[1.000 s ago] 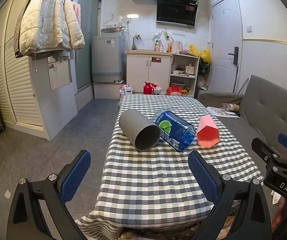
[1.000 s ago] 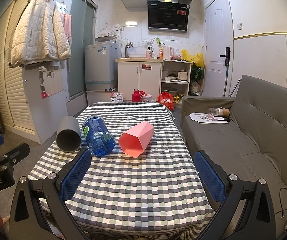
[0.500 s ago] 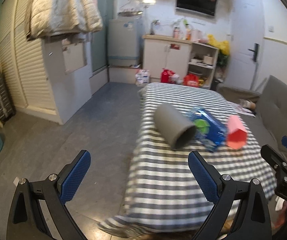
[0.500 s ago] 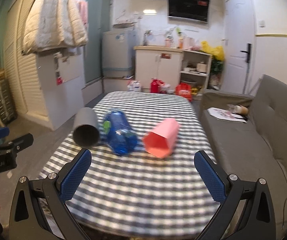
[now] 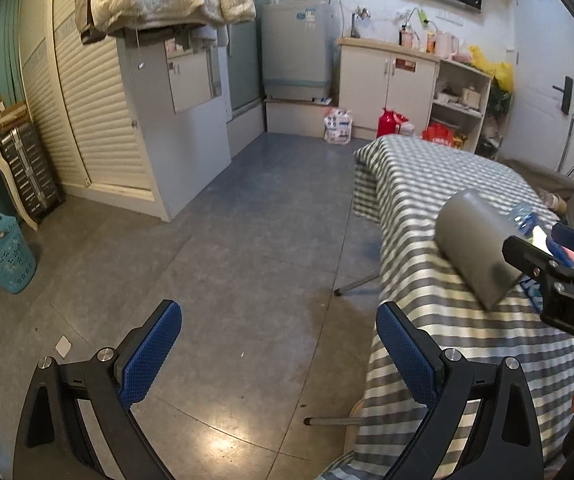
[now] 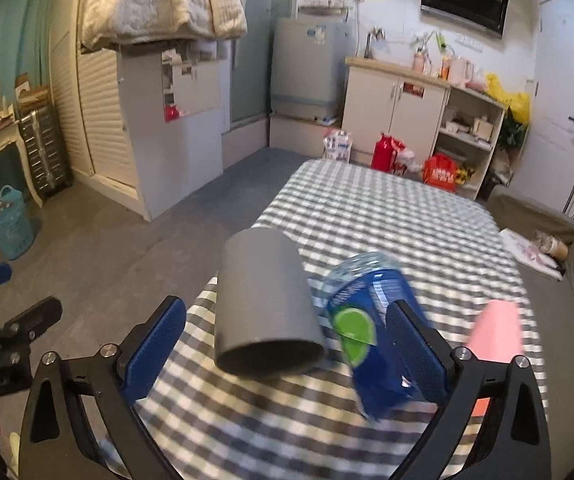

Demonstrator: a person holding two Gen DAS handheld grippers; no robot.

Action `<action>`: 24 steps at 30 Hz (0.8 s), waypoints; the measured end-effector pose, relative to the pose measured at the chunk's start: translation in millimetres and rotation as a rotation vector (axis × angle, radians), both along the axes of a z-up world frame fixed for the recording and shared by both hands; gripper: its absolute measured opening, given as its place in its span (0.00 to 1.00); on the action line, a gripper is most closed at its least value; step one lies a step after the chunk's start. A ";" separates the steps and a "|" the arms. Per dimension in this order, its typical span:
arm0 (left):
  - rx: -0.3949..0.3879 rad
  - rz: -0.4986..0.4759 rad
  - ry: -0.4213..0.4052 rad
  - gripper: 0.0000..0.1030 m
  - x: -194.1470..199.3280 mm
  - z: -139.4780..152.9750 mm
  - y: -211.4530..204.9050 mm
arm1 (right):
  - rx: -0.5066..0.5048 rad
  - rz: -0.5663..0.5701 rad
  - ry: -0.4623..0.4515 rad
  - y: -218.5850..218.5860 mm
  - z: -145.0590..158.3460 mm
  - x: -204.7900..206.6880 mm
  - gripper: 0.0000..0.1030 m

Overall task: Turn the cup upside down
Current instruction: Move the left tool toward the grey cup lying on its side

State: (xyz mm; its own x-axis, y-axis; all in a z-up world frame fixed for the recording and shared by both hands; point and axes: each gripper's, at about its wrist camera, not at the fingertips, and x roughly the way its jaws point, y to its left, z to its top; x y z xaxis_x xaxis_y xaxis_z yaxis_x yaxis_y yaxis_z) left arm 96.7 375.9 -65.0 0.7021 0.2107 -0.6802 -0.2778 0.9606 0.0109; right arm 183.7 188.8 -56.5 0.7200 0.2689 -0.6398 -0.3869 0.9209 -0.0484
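1. My right gripper is spread wide around the grey cup, which lies on its side on the checked tablecloth (blue bottle beside it).
2. My left gripper hangs spread over floor, left of the table.

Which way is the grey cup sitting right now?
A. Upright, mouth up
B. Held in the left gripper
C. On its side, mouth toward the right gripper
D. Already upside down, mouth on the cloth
C: the grey cup lies on its side on the checked tablecloth, its open mouth facing the open right gripper.
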 end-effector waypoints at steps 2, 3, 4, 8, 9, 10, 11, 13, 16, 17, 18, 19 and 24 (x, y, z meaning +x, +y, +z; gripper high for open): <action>-0.009 0.000 0.015 0.98 3.4 -7.6 4.6 | 0.007 -0.001 0.007 3.2 -6.5 2.5 0.95; -0.013 0.000 0.021 0.98 5.7 -9.6 6.2 | 0.008 -0.001 0.009 5.7 -8.9 3.5 0.95; -0.017 0.000 0.028 0.98 6.3 -12.2 6.9 | -0.001 0.002 0.014 8.7 -12.2 5.7 0.95; -0.039 -0.008 0.048 0.98 5.3 -18.3 8.7 | -0.053 0.012 0.023 16.6 -28.2 7.0 0.95; -0.040 -0.009 0.049 0.98 5.1 -18.5 8.0 | -0.062 0.008 0.026 17.6 -30.9 8.1 0.93; -0.040 -0.010 0.050 0.98 4.7 -18.2 7.5 | -0.067 -0.002 0.036 18.0 -33.9 10.0 0.89; -0.039 -0.008 0.046 0.98 4.8 -18.4 7.5 | -0.069 -0.011 0.042 17.5 -35.0 11.0 0.87; -0.042 -0.005 0.045 0.98 2.8 -17.0 7.2 | -0.076 -0.015 0.042 18.2 -34.0 12.1 0.81; -0.044 -0.007 0.044 0.98 -1.2 -14.0 2.5 | -0.071 -0.009 0.071 13.0 -33.9 7.9 0.72; -0.043 -0.010 0.041 0.98 -2.9 -11.4 0.2 | -0.068 -0.010 0.079 10.6 -32.9 5.8 0.72; -0.042 -0.015 0.035 0.98 -5.4 -8.4 -3.0 | -0.063 -0.013 0.086 8.3 -31.7 2.4 0.72; -0.041 -0.021 0.030 0.98 -6.8 -5.3 -5.6 | -0.055 -0.018 0.091 3.9 -29.9 -4.6 0.72; -0.040 -0.053 0.011 0.98 -16.2 9.0 -22.9 | -0.035 -0.024 0.124 -17.3 -26.0 -38.7 0.72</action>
